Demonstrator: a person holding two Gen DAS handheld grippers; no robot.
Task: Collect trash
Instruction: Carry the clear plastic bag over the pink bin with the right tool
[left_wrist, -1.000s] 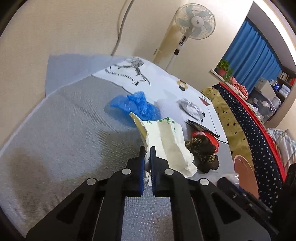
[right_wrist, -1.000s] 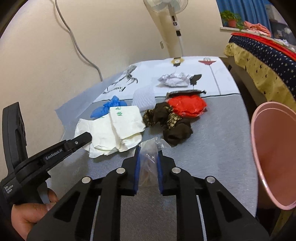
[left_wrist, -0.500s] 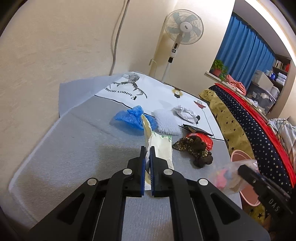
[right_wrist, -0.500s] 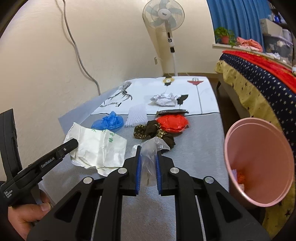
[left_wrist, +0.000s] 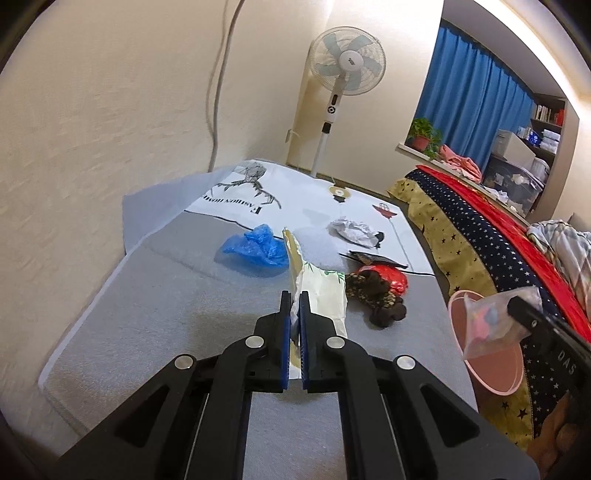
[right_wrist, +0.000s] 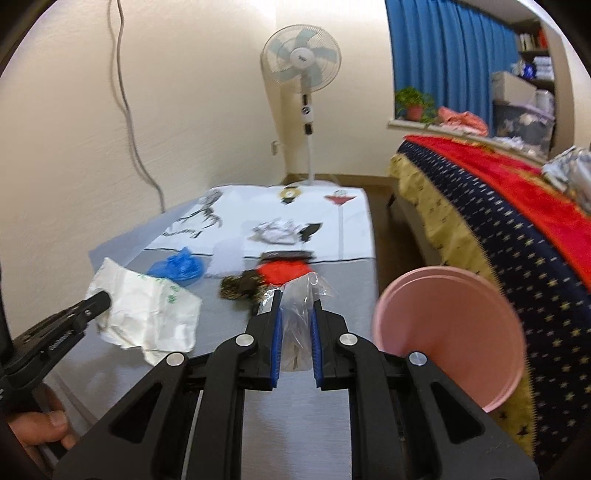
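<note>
Both grippers rose (clamped): left gripper (left_wrist: 294, 295) paper (left_wrist: 325, 295), right gripper (right_wrist: 295, 314) seemingly bag (right_wrist: 301, 295).

It was a lived-in bedroom: a bed (right_wrist: 517, 236) with a starred red-and-navy cover lay beside the grey mat (left_wrist: 177, 314), a pedestal fan (left_wrist: 347, 66) and blue curtains (left_wrist: 476, 107) beyond it.

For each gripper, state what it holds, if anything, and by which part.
Left gripper: shut on the white paper wrapper, pinched at one crumpled edge. Right gripper: shut on the clear plastic bag, gripped across its middle, top edge sticking out past the fingertips.
</note>
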